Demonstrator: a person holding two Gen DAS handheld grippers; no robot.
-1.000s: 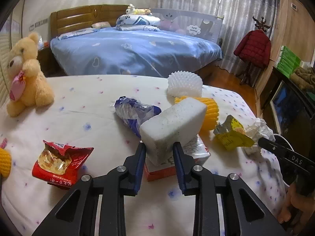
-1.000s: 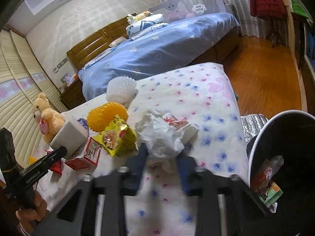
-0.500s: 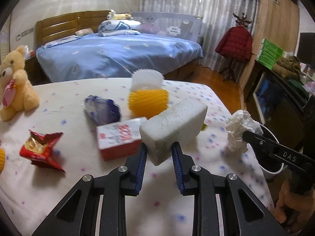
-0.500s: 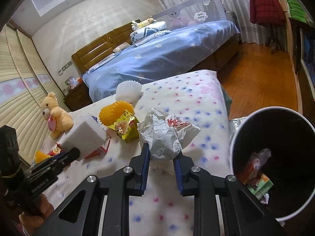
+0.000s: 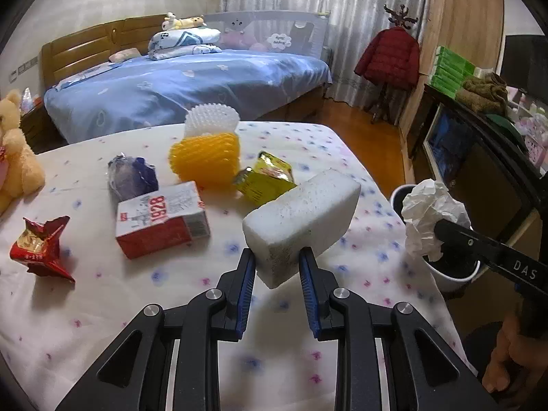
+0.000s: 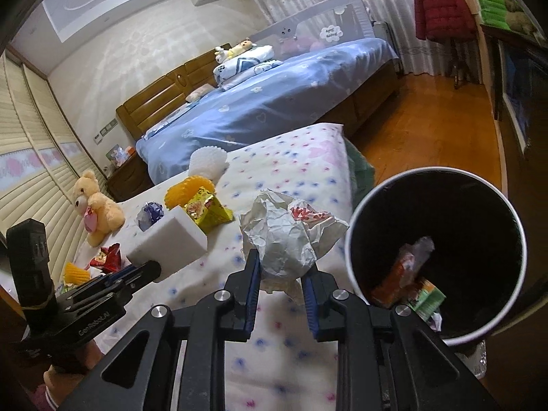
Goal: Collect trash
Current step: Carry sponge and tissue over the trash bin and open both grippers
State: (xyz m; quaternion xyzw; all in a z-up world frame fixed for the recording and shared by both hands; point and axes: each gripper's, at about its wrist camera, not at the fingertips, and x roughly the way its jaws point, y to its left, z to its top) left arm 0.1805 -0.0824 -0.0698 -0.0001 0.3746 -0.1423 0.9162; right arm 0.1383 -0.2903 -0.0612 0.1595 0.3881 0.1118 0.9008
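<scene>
— What do you have in each tool?

— My left tool (image 5: 276, 267) pinches a white foam block (image 5: 301, 219) by its near end; my right tool (image 6: 281, 275) pinches a crumpled paper wad (image 6: 286, 236) at its lower bulge. Both are lifted off the bed, the paper just left of the bin (image 6: 356, 274) rim, the block further left over the flowered sheet (image 5: 102, 308).

— How will they handle?

— I judge both very light. The foam looks soft but keeps its shape, so gripping across the narrow sides suits it. The paper is limp and springy; a deep bite in the thickest fold should stop it slipping.

— What is left on the bed?

— Counting outward: one red-and-white carton (image 5: 161, 219), one yellow wrapper (image 5: 265, 178), one red wrapper (image 5: 39, 243), one blue wrapper (image 5: 132, 176), one orange foam net (image 5: 205, 157), one white foam net (image 5: 211, 120). One bin, with several wrappers inside.
</scene>
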